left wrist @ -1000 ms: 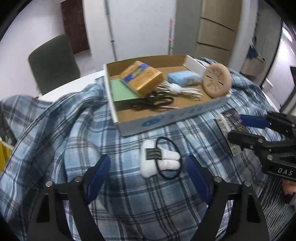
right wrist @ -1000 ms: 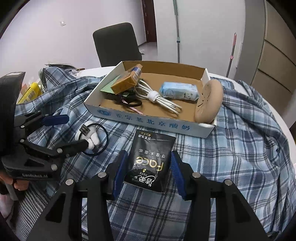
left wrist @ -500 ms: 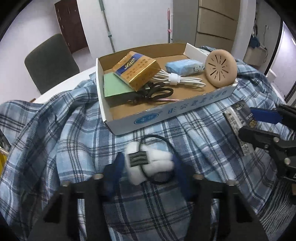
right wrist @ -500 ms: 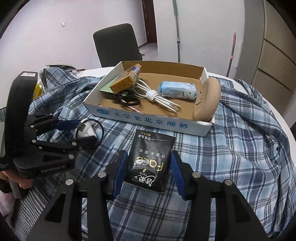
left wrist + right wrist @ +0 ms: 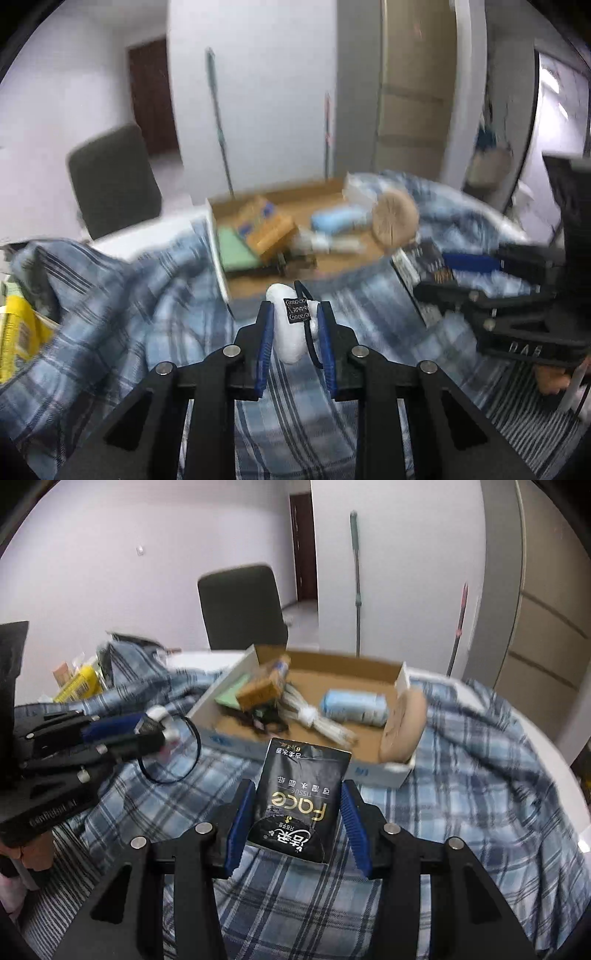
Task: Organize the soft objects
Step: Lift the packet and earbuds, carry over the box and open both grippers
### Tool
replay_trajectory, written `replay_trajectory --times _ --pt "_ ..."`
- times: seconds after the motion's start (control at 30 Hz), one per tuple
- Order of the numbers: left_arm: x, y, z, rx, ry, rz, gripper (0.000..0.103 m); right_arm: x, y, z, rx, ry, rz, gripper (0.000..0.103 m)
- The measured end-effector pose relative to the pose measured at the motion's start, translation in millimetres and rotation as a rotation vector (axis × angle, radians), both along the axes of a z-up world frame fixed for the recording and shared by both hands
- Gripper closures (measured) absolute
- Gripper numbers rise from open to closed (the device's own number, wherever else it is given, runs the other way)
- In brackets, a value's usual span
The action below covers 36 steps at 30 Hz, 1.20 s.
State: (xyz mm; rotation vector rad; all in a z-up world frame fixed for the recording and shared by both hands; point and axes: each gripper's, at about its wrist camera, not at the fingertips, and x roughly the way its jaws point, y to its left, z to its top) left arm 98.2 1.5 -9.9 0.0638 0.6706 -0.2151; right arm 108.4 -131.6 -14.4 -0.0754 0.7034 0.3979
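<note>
Since a second ago both grippers have come up off the plaid shirt (image 5: 461, 812). Left gripper (image 5: 294, 325): jaws closing, pinching the white plush hair tie (image 5: 291, 332). Right gripper (image 5: 297, 816): part-open, clamped on the black face tissue pack (image 5: 299, 797), pitched down. Cardboard tray (image 5: 369, 771) just beyond, tan round pad (image 5: 402, 731) leaning on its wall.

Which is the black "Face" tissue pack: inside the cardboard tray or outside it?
Outside. The black "Face" tissue pack sits between the right gripper's blue pads, in front of the shallow cardboard tray, above the plaid cloth.
</note>
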Motion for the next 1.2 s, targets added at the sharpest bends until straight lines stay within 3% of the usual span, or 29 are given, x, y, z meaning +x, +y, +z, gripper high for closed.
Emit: replay_trajectory --times 0.17,0.27,0.53,0.8,1.2 --pt "-19.6 9.2 38.3 -0.083 -0.239 0.05 0.078 -9.7 -3.4 34.7 0.018 -0.115 -0.008 0.057" --pt "-23.3 10.0 57.8 -0.121 -0.341 0.054 0.078 -13.4 -4.9 58.5 0.002 -0.236 -0.019 0.057" --pt "4.7 -2.9 81.2 -0.115 -0.457 0.041 0.078 9.7 -4.7 94.1 -0.002 -0.404 -0.049 0.057" --pt "58.2 -11.2 74.9 -0.14 -0.448 0.059 0.078 51.7 8.8 85.6 -0.053 -0.442 -0.068 0.057" --pt "110.3 -17.3 47.1 -0.133 -0.394 0.066 0.078 100.4 3.1 38.2 -0.037 -0.309 -0.071 0.056"
